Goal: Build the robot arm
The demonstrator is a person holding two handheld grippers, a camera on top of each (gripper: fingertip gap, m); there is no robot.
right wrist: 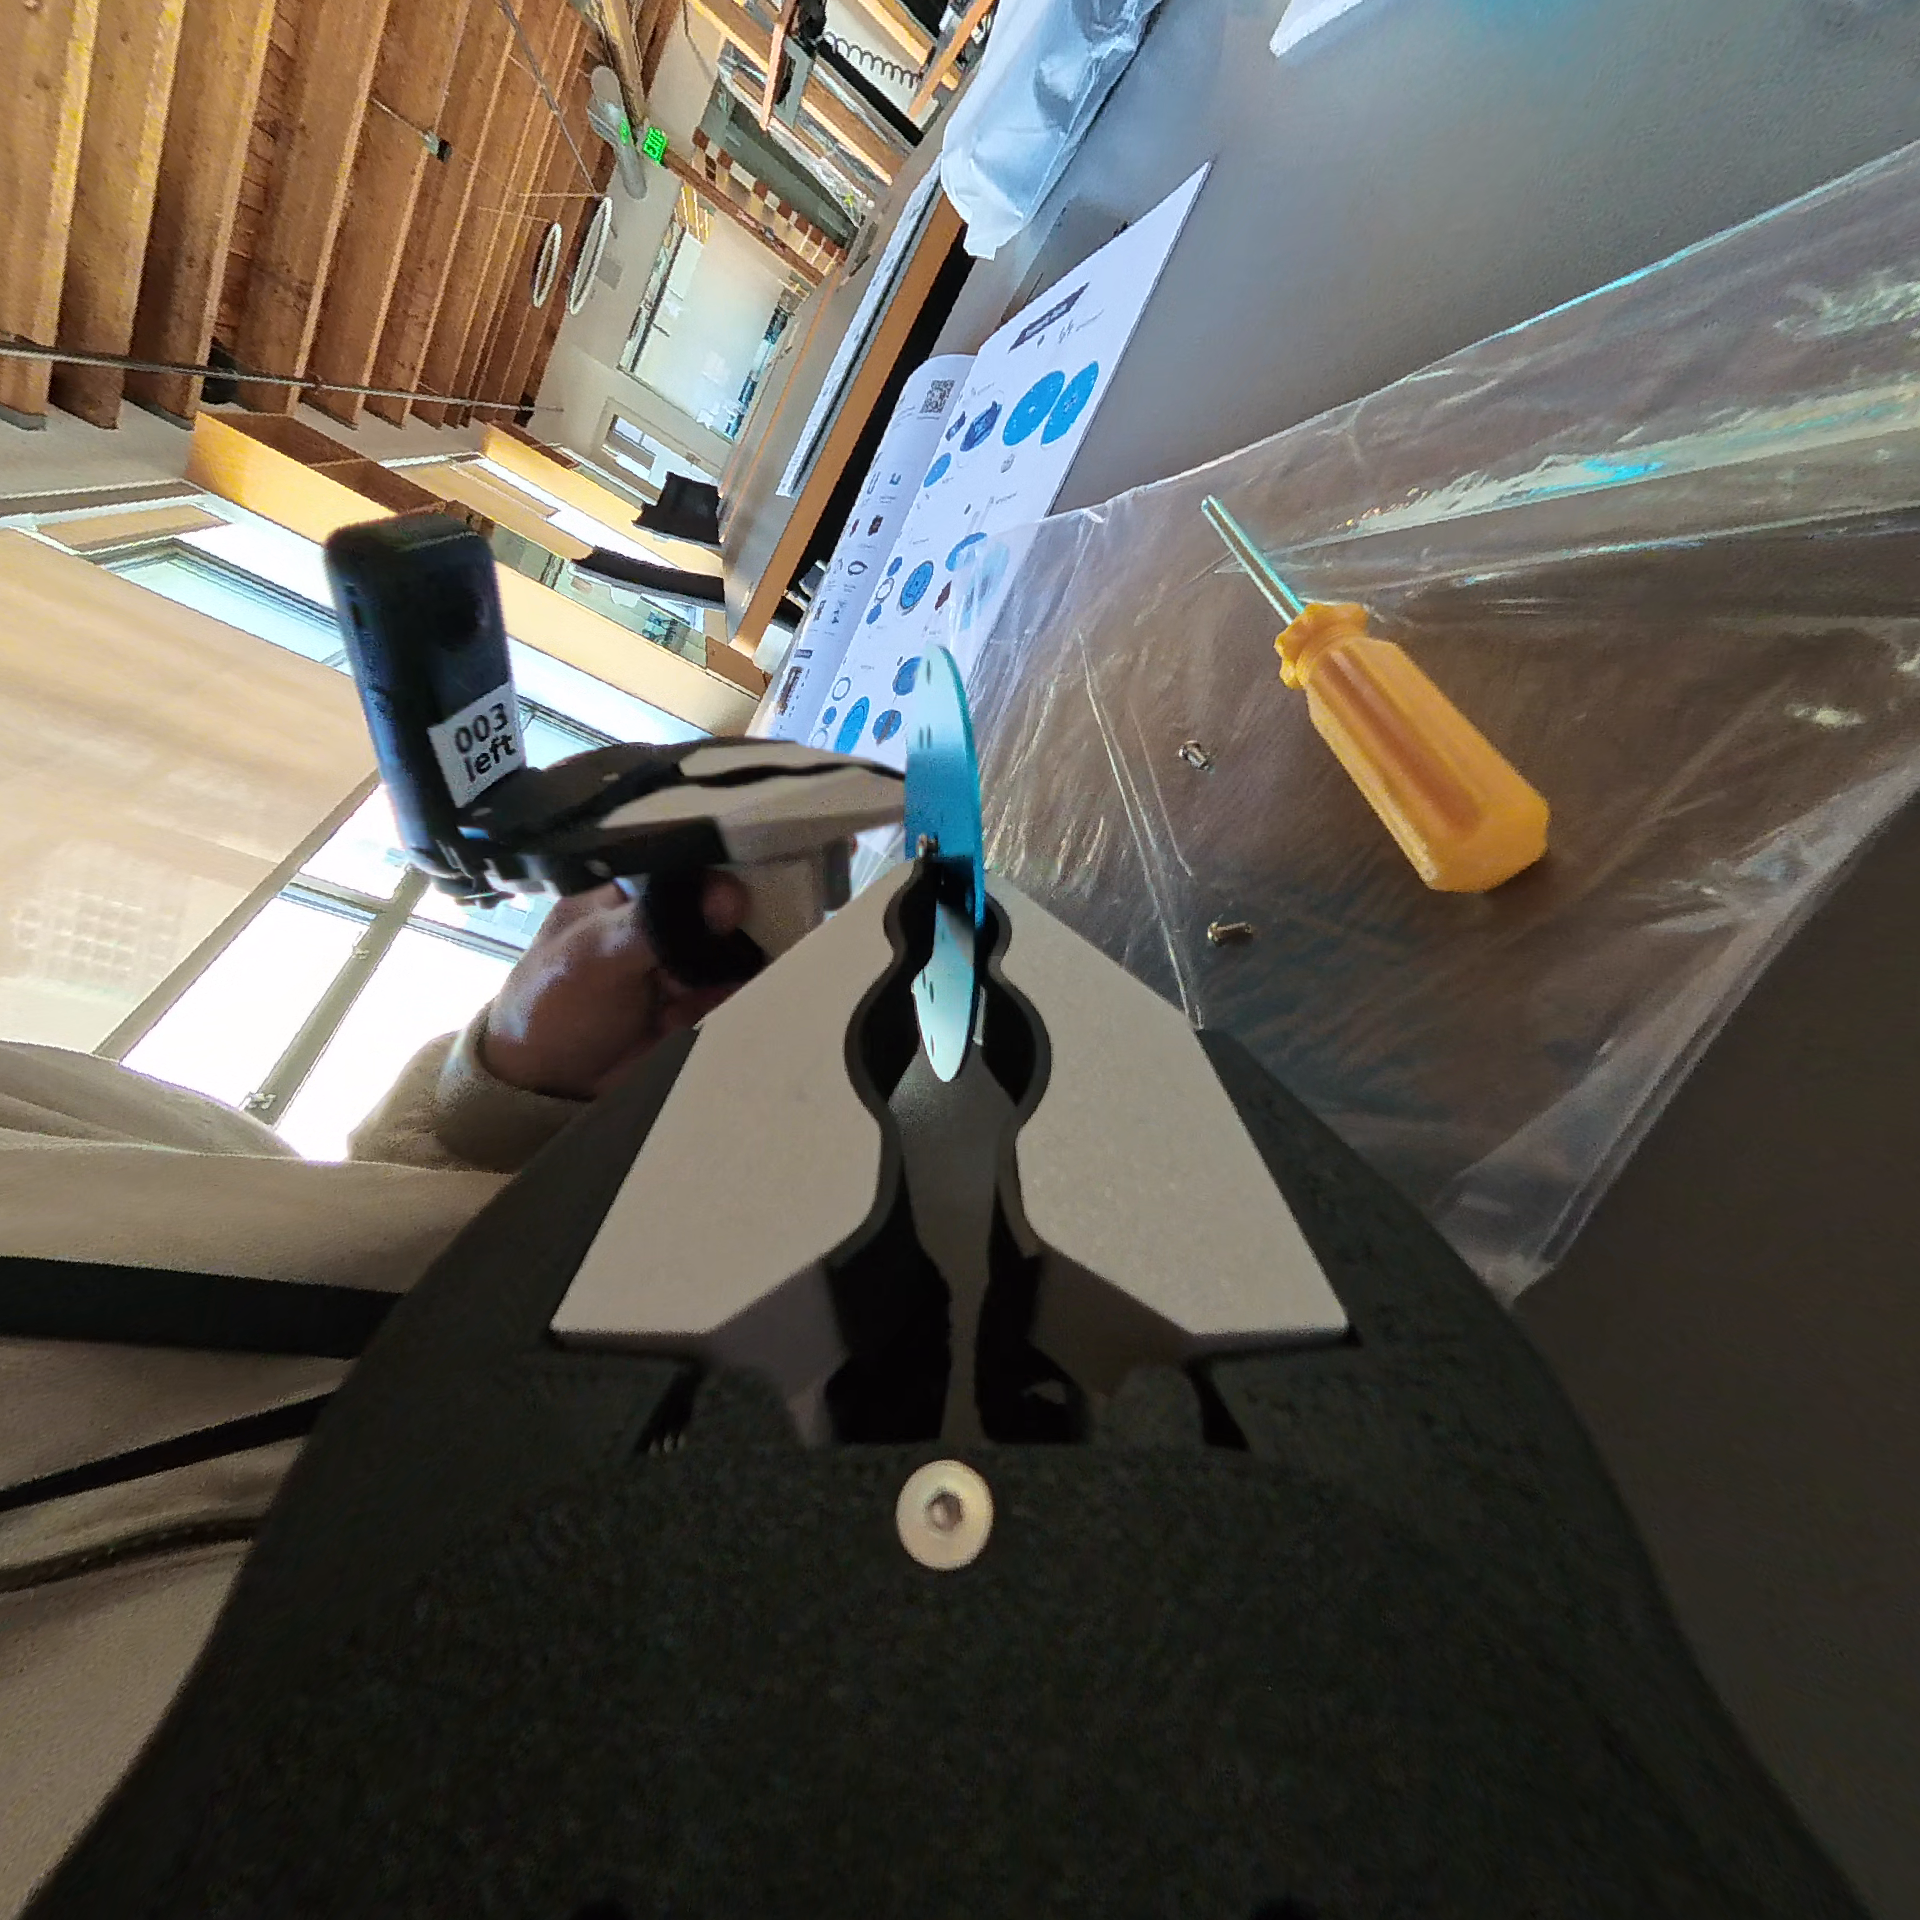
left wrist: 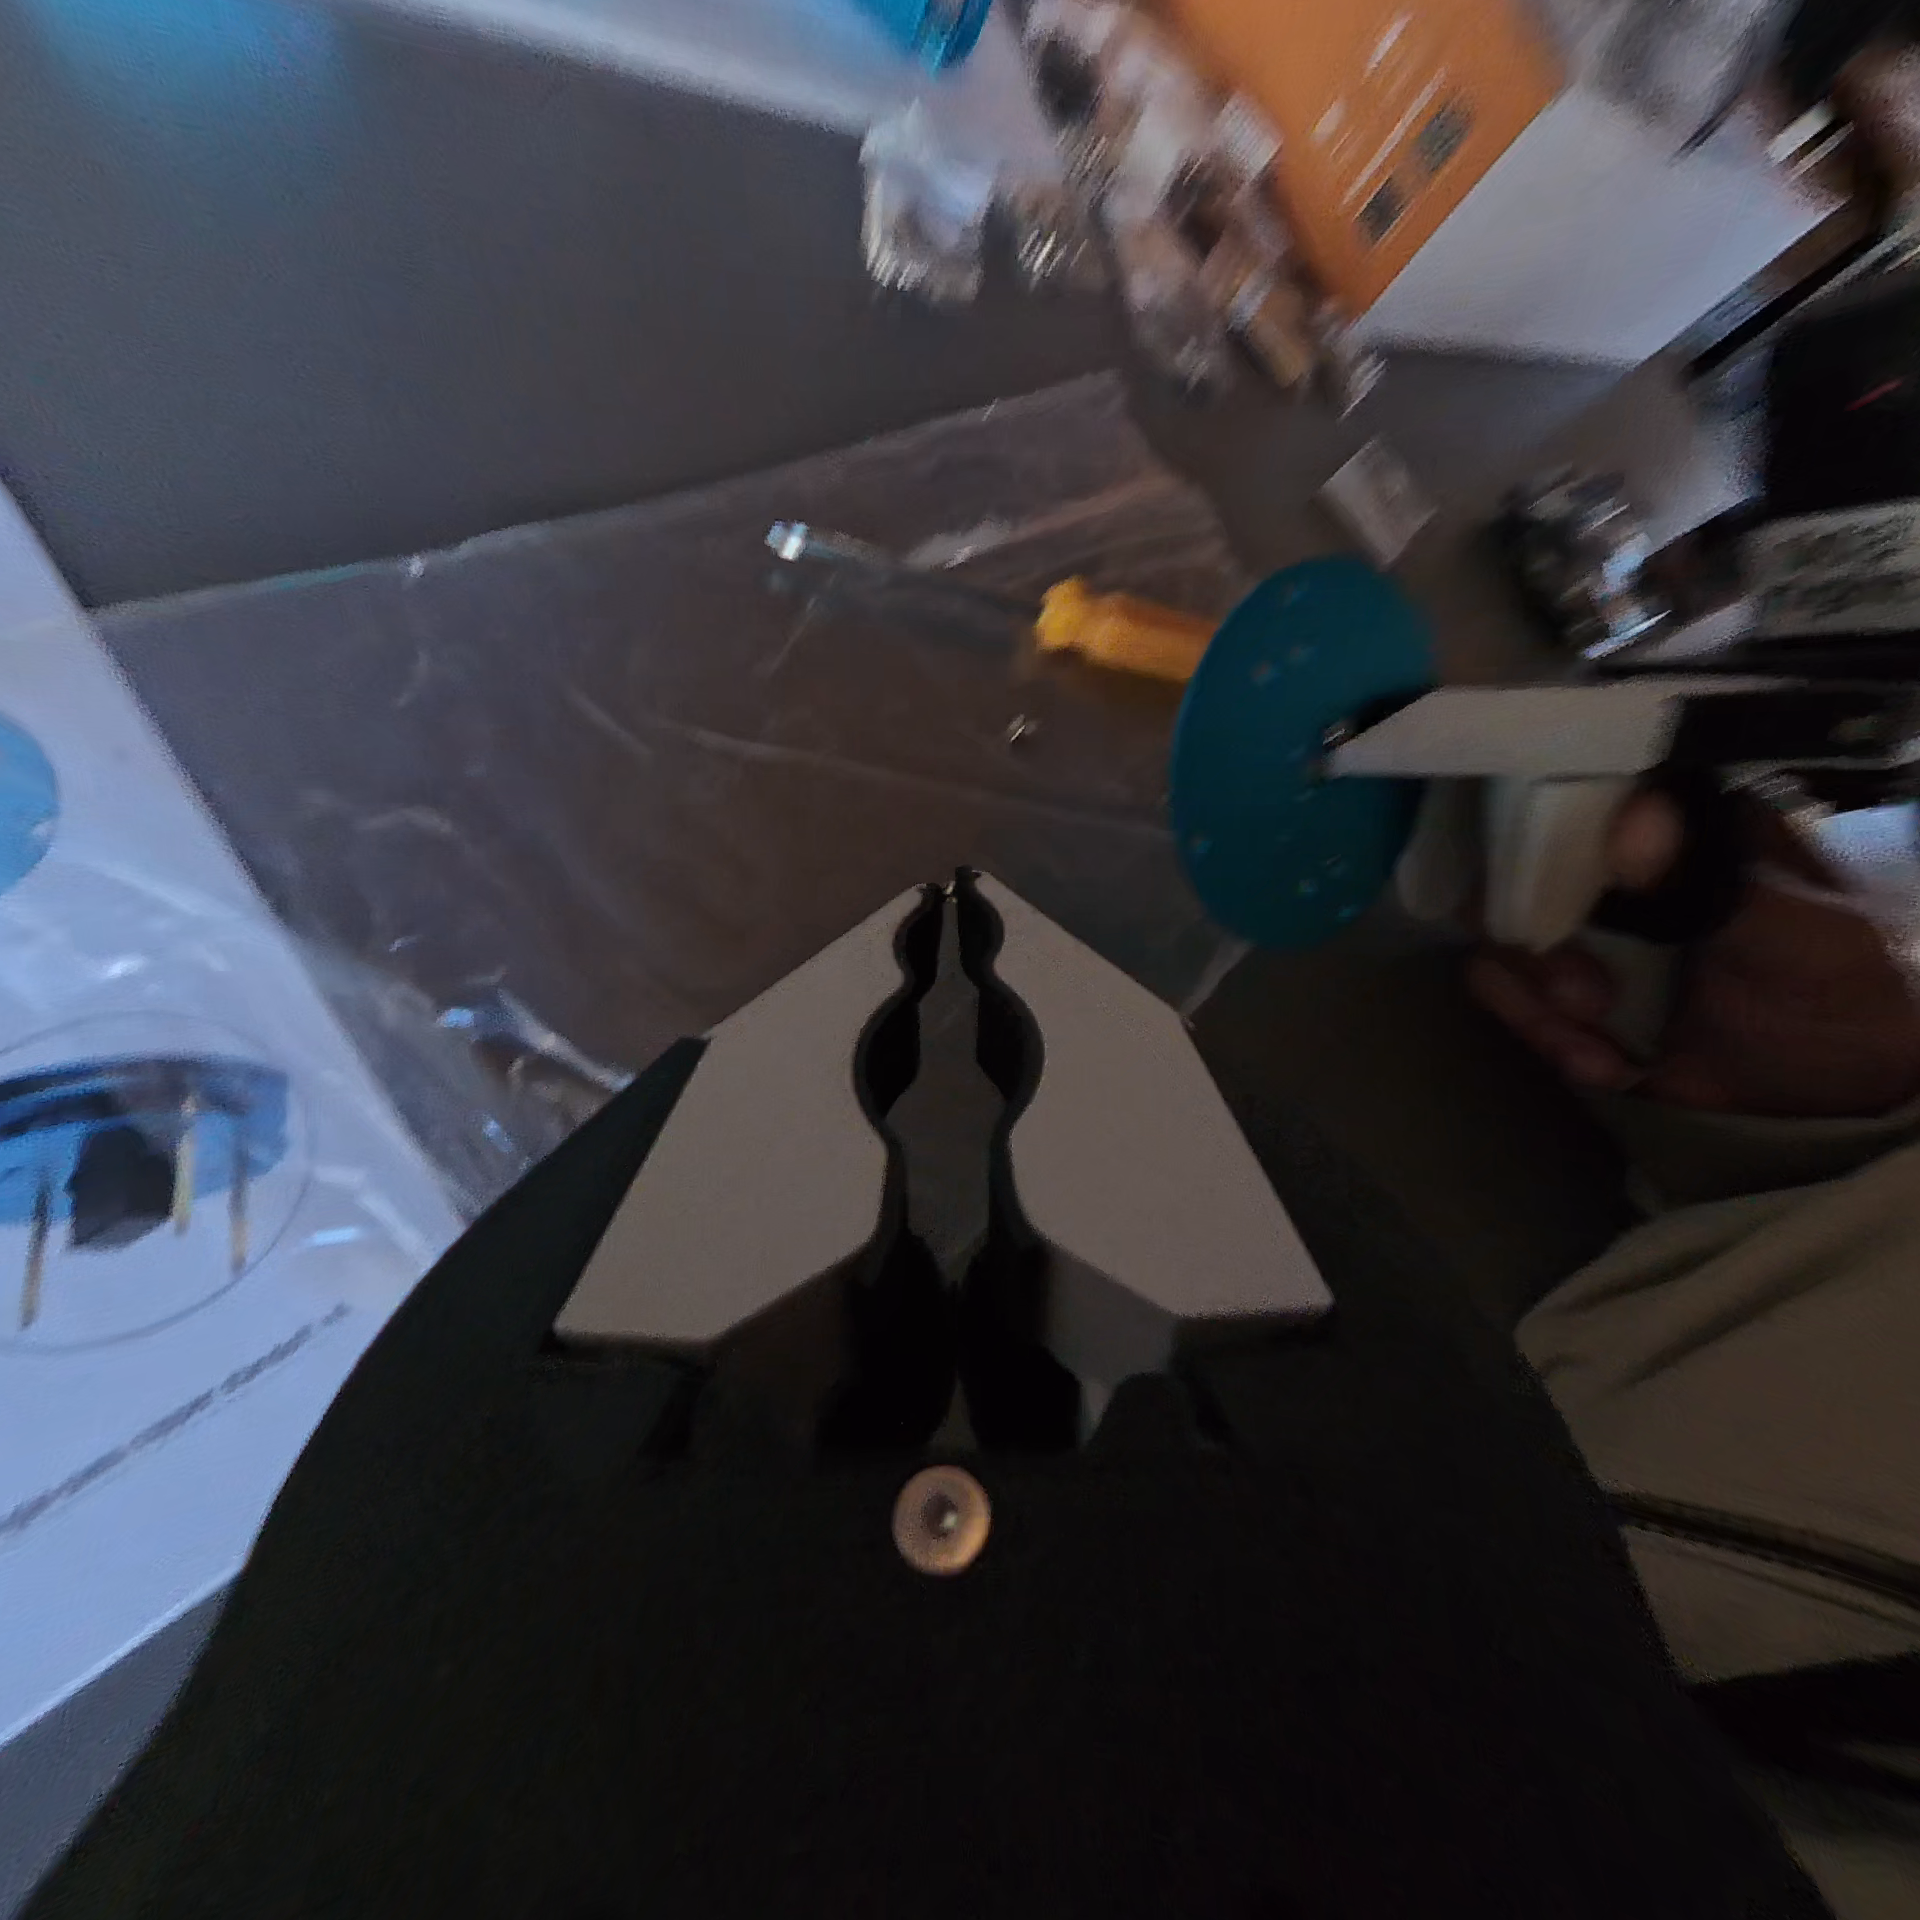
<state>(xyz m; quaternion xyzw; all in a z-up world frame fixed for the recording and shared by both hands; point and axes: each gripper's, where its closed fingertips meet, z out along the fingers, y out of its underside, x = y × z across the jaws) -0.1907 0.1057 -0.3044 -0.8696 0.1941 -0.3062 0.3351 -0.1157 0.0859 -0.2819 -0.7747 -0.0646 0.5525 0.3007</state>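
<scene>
Gripping blue disc (right wrist: pixel 945 831), right tongs (right wrist: pixel 948 883)

The left wrist view looks forward along the left gripper (left wrist: pixel 951 883), close above a clear plastic sheet (left wrist: pixel 623 727) on the grey table (left wrist: pixel 416 312); this picture is blurred. The right wrist view is strongly rolled, so the table stands at the right side and the wooden ceiling (right wrist: pixel 208 208) at the left. Both views share the round blue disc (left wrist: pixel 1288 769) (right wrist: pixel 945 790), the yellow-handled screwdriver (left wrist: pixel 1122 629) (right wrist: pixel 1413 748) and the sheet. Each view also shows the other gripper near.
</scene>
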